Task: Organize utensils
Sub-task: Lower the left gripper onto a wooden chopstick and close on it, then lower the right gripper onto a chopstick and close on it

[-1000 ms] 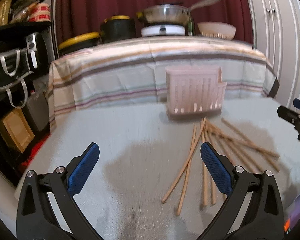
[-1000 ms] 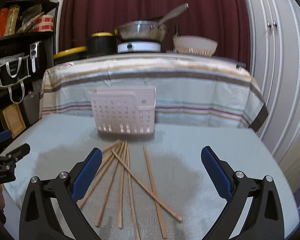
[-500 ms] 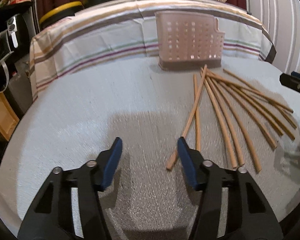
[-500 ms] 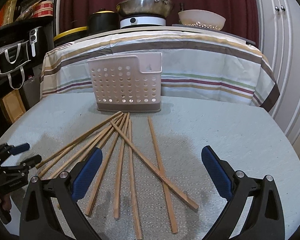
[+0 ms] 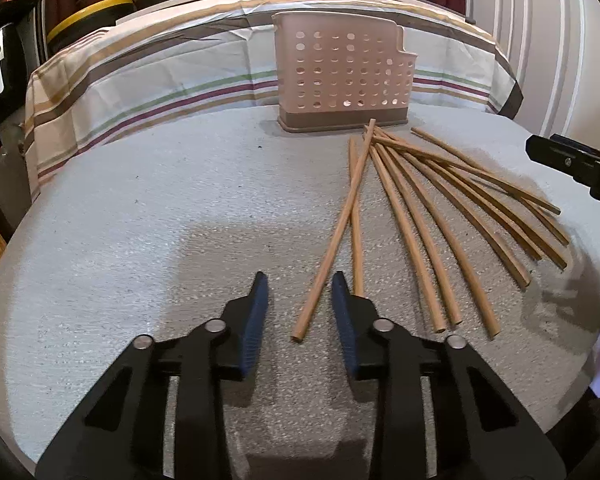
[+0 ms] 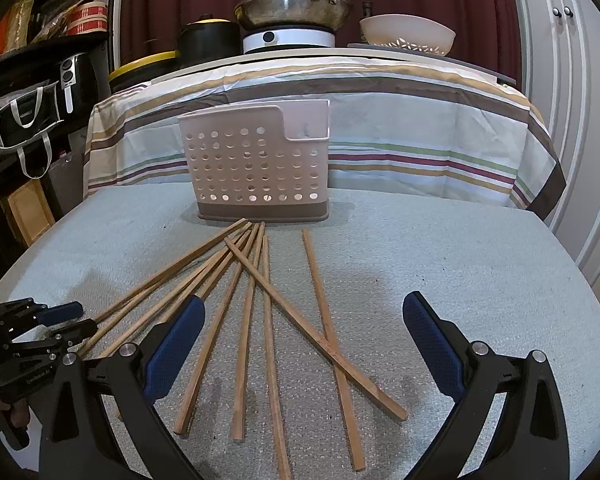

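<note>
Left wrist view: the left gripper (image 5: 299, 292) is low over the table (image 5: 140, 240), pointing down at the mat.
Left jaws: narrow and closing; the near end of one chopstick (image 5: 332, 236) lies between the blue pads (image 5: 256, 320), but the pads do not press on it.
Chopsticks: a loose fan of wooden sticks (image 6: 256, 304) lies flat on the table; their far ends come together just in front of the holder, and the near ends spread apart.
Crossing: in the right wrist view one stick lies across the others, and one stick at the right lies a little apart from the fan.
Holder: the pink holder (image 6: 256, 160) with round holes stands upright at the far side of the table; I see no chopsticks in it.
Right gripper (image 6: 304, 344): it is above the near ends of the chopsticks.
Right jaws: wide, and holding nothing; several sticks lie under the gap.
Behind: a second table with a striped cloth (image 6: 380, 128) carries a pan (image 6: 292, 8) and a bowl (image 6: 408, 32).
</note>
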A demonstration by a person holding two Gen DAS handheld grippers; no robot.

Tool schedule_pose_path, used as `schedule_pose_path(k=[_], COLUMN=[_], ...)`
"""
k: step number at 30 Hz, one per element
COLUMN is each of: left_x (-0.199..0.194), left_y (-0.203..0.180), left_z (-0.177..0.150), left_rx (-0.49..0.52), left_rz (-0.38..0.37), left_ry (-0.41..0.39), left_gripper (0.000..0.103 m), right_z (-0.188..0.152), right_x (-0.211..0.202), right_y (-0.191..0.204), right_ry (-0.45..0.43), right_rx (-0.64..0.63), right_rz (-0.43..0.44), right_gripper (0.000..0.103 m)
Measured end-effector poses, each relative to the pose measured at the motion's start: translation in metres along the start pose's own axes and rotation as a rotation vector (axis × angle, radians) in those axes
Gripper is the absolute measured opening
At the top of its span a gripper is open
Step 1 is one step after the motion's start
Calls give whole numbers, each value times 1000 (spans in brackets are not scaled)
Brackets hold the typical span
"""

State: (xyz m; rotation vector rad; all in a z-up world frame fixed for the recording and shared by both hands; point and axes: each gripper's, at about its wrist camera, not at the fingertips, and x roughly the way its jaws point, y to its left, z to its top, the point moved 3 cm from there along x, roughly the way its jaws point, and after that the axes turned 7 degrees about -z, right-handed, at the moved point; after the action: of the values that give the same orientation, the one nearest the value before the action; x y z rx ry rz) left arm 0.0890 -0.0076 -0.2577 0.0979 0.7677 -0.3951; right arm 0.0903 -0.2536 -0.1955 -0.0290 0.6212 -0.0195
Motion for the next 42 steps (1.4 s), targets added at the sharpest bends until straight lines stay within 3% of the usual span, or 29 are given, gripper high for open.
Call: schedule_pose_path(k=[5, 10, 24, 26, 28, 29, 37, 42], left_x=[2, 2, -2, -2, -2, -2, -2, -2], left_y=[-8, -11, -8, -7, -7, -7, -5, -5], left_z=[0, 0, -3, -3, -3, -3, -5, -5], left_rx=[23, 28, 14, 12, 11, 11, 4, 4], left_rz=[-10, -3, 27, 28, 29, 29, 33, 34], left_ry=[-3, -8, -10, -10, -10, -10, -13, -13], left_gripper=[13, 9, 8, 8, 8, 8, 8, 8], right_z=[-2, -3, -19, -22, -25, -27, -38, -43], right_x=[1, 1, 6, 8, 9, 11, 13, 11], right_y=[-4, -10, -39, -43, -43, -44, -55, -56], right_ry=[3, 3, 51, 60, 72, 87, 131, 149], right_rx=[8, 13, -6, -7, -14, -19, -30, -36], right_rz=[3, 0, -46, -44, -36, -32, -29, -9], right_gripper=[97, 96, 95, 90, 69, 66, 47, 42])
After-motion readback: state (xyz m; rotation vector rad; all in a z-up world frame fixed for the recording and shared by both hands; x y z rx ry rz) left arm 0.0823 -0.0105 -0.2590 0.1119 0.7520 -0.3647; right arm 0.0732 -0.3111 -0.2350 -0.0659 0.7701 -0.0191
